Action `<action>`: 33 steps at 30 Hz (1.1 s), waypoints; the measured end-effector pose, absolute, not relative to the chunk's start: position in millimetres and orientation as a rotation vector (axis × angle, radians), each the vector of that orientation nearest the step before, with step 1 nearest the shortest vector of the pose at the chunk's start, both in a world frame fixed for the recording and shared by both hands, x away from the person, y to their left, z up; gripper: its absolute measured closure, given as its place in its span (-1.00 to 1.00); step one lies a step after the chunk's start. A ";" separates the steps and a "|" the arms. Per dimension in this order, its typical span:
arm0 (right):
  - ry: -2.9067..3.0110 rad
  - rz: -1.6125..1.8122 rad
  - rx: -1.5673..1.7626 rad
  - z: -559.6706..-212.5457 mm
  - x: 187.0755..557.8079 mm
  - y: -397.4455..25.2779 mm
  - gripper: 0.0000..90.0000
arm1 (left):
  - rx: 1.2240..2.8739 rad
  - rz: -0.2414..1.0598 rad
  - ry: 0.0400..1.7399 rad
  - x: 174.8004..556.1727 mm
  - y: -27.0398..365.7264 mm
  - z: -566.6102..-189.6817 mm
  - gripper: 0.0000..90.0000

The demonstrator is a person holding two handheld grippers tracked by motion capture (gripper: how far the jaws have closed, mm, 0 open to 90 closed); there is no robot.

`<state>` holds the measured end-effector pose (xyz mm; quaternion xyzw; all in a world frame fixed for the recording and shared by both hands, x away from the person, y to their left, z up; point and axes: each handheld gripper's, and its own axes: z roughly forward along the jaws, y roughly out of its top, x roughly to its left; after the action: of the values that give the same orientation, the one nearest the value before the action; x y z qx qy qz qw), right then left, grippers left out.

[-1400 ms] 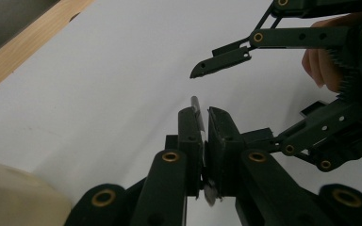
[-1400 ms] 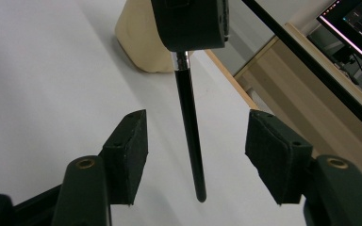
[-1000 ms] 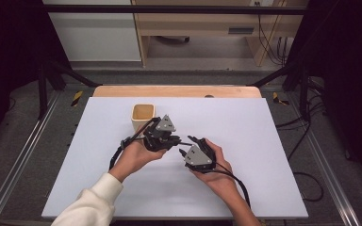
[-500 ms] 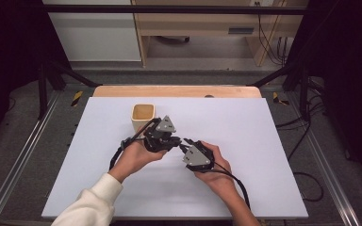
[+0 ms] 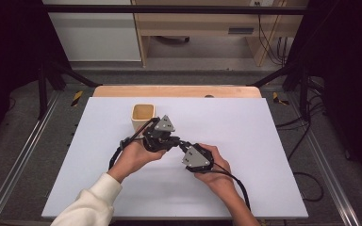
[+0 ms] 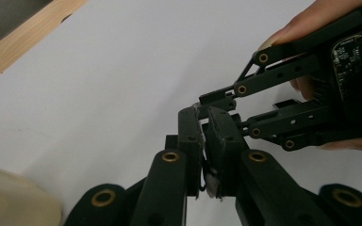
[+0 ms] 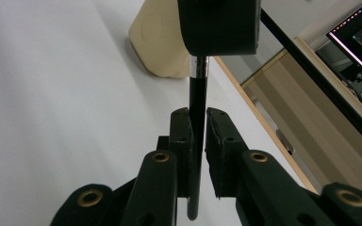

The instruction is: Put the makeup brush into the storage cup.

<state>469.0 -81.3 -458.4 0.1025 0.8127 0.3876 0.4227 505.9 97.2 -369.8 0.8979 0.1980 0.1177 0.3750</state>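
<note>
Above the white surface (image 5: 245,122), a thin black rod (image 7: 197,141) is clamped by both nearly closed tools, left tool (image 6: 206,141) and right tool (image 7: 197,141); pulling apart is judged next.

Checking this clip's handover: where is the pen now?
In the right gripper view, the pen stands upright between the right gripper jaws, its silver end in the left gripper, beside the cup.

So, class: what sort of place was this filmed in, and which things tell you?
Probably a lab recording station: a white tabletop inside a black metal frame, loose cables on the floor, and a computer screen beside it.
</note>
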 end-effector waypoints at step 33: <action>2.040 1.074 0.350 -445.9 474.1 -95.1 0.86 | 2.032 0.540 0.526 492.3 148.4 -338.2 -0.52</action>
<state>474.1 -95.1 -445.9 0.1378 0.8040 0.4234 0.3941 492.3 148.4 -338.2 0.8284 0.2143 0.2204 0.4682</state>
